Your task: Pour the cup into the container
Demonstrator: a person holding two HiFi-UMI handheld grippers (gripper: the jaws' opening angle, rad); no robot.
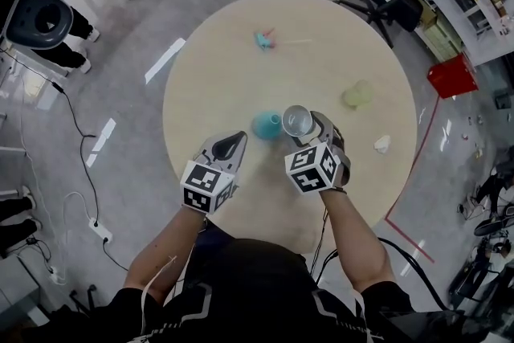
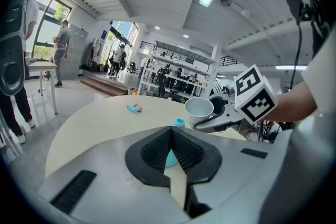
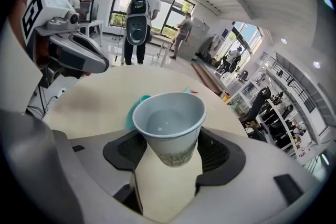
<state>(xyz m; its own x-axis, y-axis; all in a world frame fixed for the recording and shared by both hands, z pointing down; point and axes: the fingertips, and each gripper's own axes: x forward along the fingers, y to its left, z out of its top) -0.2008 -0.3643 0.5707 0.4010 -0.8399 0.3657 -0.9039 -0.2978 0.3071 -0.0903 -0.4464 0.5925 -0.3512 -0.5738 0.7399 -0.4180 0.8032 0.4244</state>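
Bare forearms are reaching out from the bottom of the head view, each hand carrying a gripper over a round, pale wooden table. The right gripper is clamping its pads on the lower sides of a pale paper cup and holding it up off the tabletop, mouth open to the camera. The left gripper is hovering beside it with its jaw tips together and nothing between them, pointing at a teal container.

That container is standing on the table between the two grippers, just left of the cup and just beyond the left gripper's tips. From above the cup's rim is nearly meeting the container's right side, while the right gripper view is showing teal peeking out behind the cup's left edge.

Both are sitting on the near half of the table, well in from its rim, with bare tabletop stretching beyond them. A yellow-green object is resting off to the right. A white crumpled lump is lying close to the right edge. A small teal and pink toy is lying well apart on the far side.
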